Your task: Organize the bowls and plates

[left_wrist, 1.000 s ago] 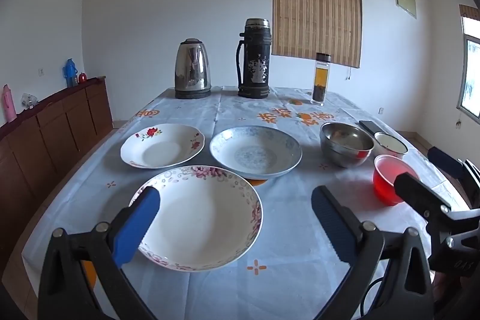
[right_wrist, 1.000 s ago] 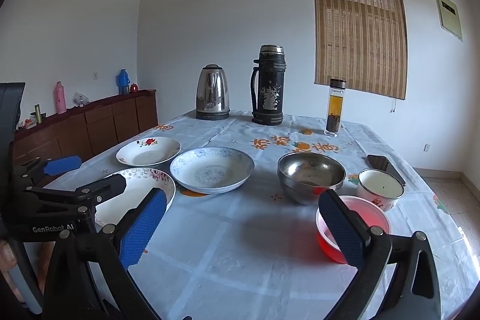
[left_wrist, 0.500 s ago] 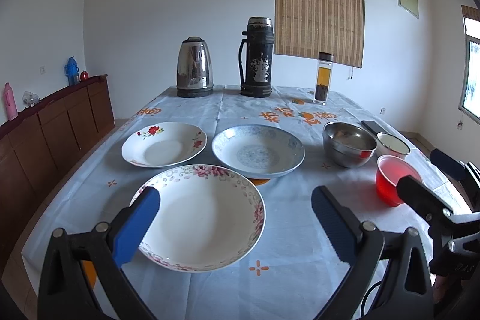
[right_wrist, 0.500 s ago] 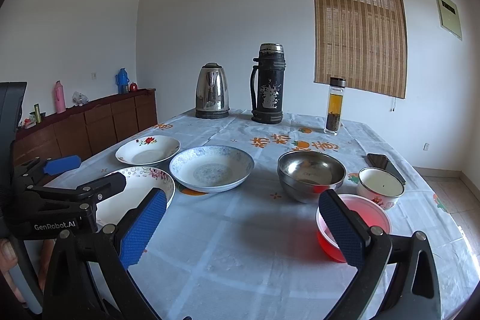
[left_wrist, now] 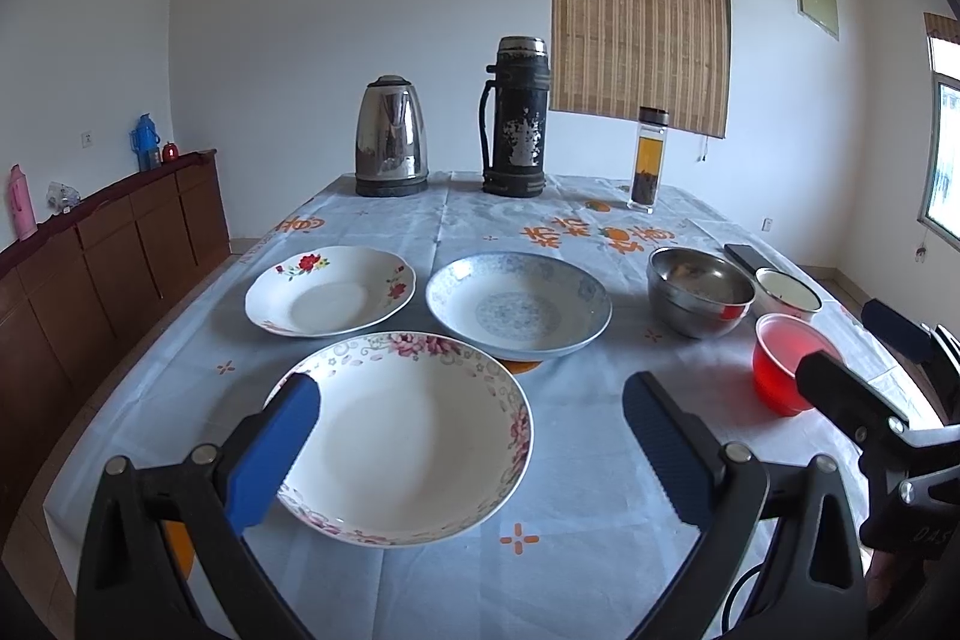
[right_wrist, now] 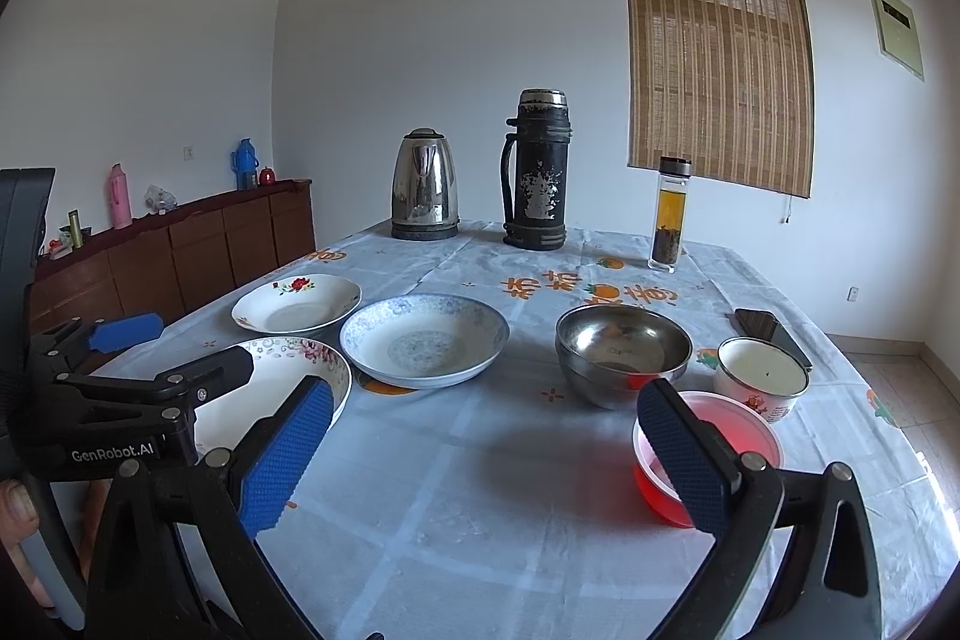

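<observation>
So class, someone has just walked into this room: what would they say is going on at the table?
A person holds two open grippers above a cloth-covered table, touching nothing yet. The left gripper hovers over the white pink-flowered plate; the right gripper is near the red translucent plastic bowl. The red-flowered plate, blue-patterned plate, steel bowl and white enamel cup sit apart, unstacked.
</observation>
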A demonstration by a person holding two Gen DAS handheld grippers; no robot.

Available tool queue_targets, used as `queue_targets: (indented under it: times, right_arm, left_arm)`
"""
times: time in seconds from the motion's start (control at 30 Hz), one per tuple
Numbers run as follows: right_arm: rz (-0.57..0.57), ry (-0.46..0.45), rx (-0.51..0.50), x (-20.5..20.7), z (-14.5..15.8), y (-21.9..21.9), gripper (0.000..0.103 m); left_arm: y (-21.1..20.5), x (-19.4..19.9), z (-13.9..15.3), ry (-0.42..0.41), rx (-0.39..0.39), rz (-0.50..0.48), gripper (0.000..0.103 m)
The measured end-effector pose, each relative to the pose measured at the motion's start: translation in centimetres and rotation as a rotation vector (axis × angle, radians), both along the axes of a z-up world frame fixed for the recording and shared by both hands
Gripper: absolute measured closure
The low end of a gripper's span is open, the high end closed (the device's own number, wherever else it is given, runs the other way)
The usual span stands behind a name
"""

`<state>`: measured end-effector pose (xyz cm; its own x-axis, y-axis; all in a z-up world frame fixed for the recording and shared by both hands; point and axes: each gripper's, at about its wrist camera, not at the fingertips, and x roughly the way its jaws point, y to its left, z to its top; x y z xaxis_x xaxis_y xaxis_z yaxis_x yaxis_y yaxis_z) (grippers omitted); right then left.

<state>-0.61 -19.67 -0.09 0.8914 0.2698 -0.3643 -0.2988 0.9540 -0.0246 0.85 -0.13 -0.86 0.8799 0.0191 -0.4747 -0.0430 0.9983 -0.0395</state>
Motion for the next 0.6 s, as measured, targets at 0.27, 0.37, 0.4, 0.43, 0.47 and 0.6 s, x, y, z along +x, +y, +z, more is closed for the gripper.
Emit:
queue_targets:
  times: [0.27,0.37,0.4,0.43,0.47,0.6]
  right_arm:
    - [0.004,0.002,0.000,-0.12,-0.14,0.20,0.001]
    - [0.007,0.003,0.000,-0.16,-0.24,0.30,0.001]
    - [0.007,0.003,0.001,-0.16,-0.25,0.31,0.001]
    - [0.009,0.005,0.003,-0.19,-0.27,0.35,0.001]
    - [0.010,0.005,0.005,-0.19,-0.32,0.33,0.001]
    - [0.011,0.007,0.029,-0.16,-0.37,0.20,0.001]
  left_arm:
    - [0.05,-0.02,0.00,-0.002,0.000,0.000,0.000]
    - [0.07,-0.03,0.01,-0.002,-0.001,0.001,0.000]
    - [0.08,-0.02,0.02,-0.002,-0.001,0.002,0.000]
    - [0.09,-0.02,0.02,-0.002,-0.001,0.001,0.000]
    - [0.08,-0.02,0.01,-0.002,-0.001,0.001,0.000]
    - [0.09,-0.02,0.03,-0.002,-0.001,0.001,0.000]
